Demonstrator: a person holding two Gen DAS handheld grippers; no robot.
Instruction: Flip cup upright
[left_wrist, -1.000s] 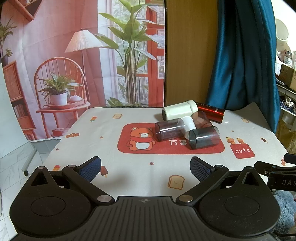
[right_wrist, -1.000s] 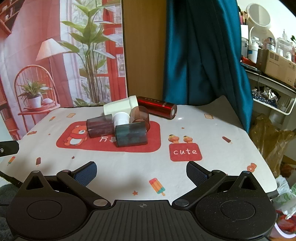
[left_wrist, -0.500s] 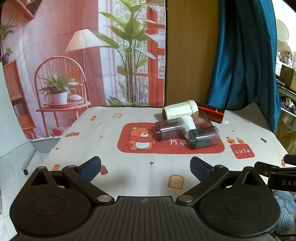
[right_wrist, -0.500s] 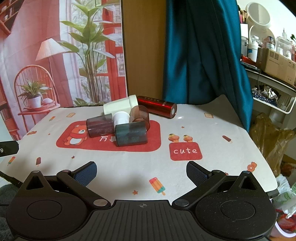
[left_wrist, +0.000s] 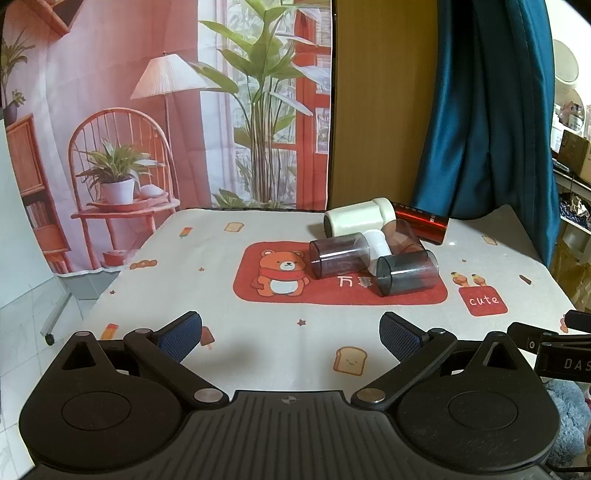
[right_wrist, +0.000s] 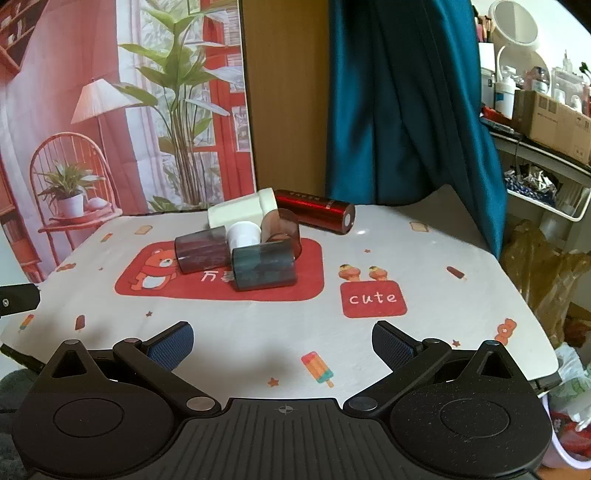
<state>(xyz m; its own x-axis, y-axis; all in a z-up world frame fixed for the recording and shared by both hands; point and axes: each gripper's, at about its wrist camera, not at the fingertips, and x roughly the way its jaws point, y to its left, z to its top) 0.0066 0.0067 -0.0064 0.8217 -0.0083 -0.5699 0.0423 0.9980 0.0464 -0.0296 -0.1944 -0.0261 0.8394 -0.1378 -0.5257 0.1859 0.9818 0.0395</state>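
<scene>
Both views look across the table (left_wrist: 258, 354) toward a cluster of cups lying on their sides on and behind the red bear mat (left_wrist: 288, 295).

Left hand-held gripper (left_wrist: 290, 334) — fingers spread wide, nothing between the pads, held over the near edge of the table, well short of the mat. Right hand-held gripper (right_wrist: 282, 341) — likewise spread wide and empty, over the near edge, well apart from the cups.

Cup positions, all relative to the mat:
- Dark grey cup (left_wrist: 408, 272) on its side at the near right part of the mat, its open mouth turned to the left in the left wrist view; in the right wrist view the same cup (right_wrist: 264, 265) is nearest the camera.
- Smoky purple cup (left_wrist: 338, 255) on its side just left of the grey one, mouth facing the bear print.
- Small white cup (left_wrist: 376, 246) wedged between these two, touching both as far as can be seen.
- Brown translucent cup (right_wrist: 281, 230) behind the grey cup, at the far edge of the mat.
- Cream cup (left_wrist: 358, 221) on its side beyond the far edge of the mat.
- Red metallic cylinder (right_wrist: 314, 210) lying past the mat's far right corner, its round end facing right.

No cup stands upright.
</scene>
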